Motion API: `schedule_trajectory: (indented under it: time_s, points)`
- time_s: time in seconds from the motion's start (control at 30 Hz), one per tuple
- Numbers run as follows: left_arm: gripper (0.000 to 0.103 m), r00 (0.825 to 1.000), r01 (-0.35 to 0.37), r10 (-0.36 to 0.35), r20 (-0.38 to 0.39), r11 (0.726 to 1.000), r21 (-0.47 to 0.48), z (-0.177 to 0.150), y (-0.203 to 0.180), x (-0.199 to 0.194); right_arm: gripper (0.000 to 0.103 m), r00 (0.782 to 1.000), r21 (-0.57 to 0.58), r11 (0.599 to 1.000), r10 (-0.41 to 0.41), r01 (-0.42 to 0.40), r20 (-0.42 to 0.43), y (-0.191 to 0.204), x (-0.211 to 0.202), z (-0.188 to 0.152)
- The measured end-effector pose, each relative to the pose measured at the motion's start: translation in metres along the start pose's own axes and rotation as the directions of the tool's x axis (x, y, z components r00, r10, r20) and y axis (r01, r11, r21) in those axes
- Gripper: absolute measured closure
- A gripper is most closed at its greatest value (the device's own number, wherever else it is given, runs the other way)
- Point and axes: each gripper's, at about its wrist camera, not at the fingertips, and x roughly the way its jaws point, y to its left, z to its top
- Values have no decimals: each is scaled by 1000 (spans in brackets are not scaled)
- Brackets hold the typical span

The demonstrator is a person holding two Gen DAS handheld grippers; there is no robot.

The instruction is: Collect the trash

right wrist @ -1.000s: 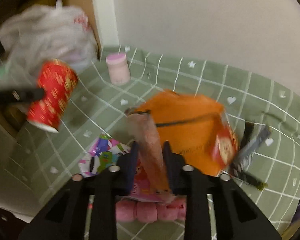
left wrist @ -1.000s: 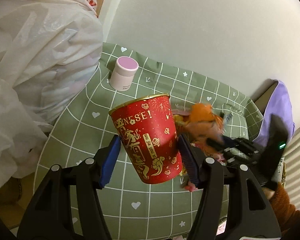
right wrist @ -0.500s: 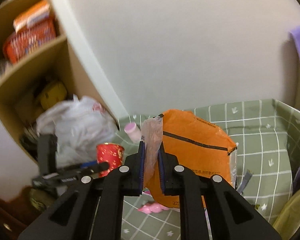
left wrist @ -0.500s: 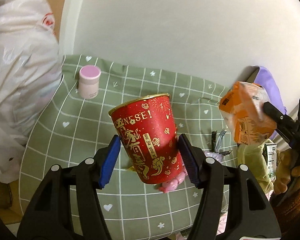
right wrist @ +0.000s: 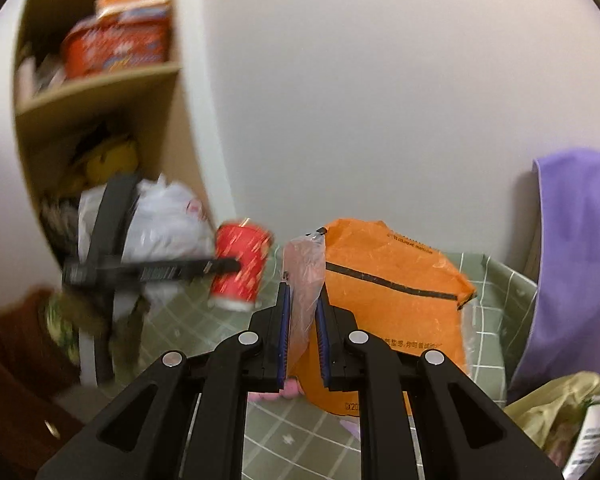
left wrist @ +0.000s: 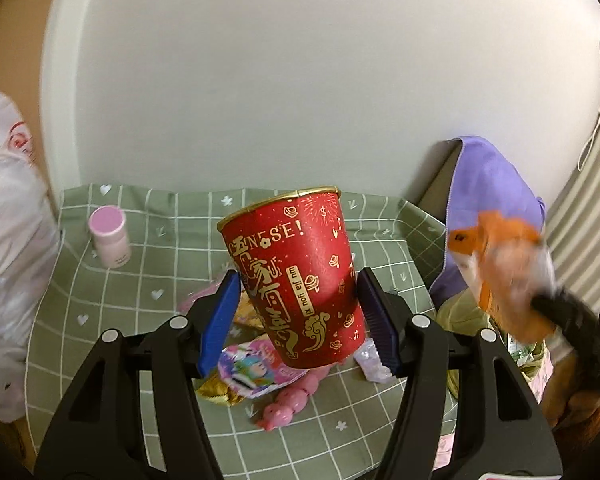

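Left wrist: red cup [left wrist: 300,284] held above the tablecloth [left wrist: 140,280].

Blurred shelf packets [right wrist: 116,40], unreadable labels

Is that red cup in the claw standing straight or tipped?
Tipped. The red cup leans left between the left claw pads, lifted clear of the green checked cloth. Its inside is hidden, so full or empty cannot be told.
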Motion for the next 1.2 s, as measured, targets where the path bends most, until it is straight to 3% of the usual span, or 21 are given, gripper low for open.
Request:
schedule_trajectory:
  time_s: [0.13,0.23,0.3,0.4,0.5,0.6,0.7,0.8,0.9,1.0,1.1,1.2]
  points:
    - [46,1000,7,-7,-24,1000,6,-4,-3,10,90,993,-38,998,-51,47,-109,5,26,-42]
    - [46,998,-1,1,-64,1000,0,-16,1,20,90,971,-40,992,-127,122,-202,1,54,-79]
    - [46,995,-13,12,-102,1000,-5,-25,4,28,87,963,-10,991,-134,135,-234,-3,63,-93]
    - [46,989,-25,22,-147,999,-20,-37,10,39,61,949,55,984,-146,168,-279,-15,65,-110]
    - [46,986,-23,19,-167,999,-24,-44,13,44,53,953,155,974,-119,167,-279,-23,51,-118]
    - [46,983,-27,24,-181,999,-18,-51,14,49,50,946,264,945,-107,193,-307,-34,35,-126]
    - [46,979,-8,5,-202,1000,-14,-58,12,58,50,930,333,898,-178,287,-322,-42,17,-139]
    - [46,973,11,-11,-232,1000,-3,-64,7,67,50,901,384,839,-253,386,-352,-50,10,-152]
    - [46,966,53,-47,-255,999,13,-73,-1,74,50,886,442,790,-261,424,-382,-58,10,-167]
    - [46,962,81,-66,-265,996,45,-76,-9,78,50,881,366,823,-301,434,-366,-55,23,-161]
    - [46,958,86,-68,-277,995,50,-75,-13,81,50,860,286,838,-352,466,-370,-56,35,-151]
    - [39,950,101,-89,-300,995,25,-69,-14,88,50,874,322,838,-319,441,-367,-61,35,-150]
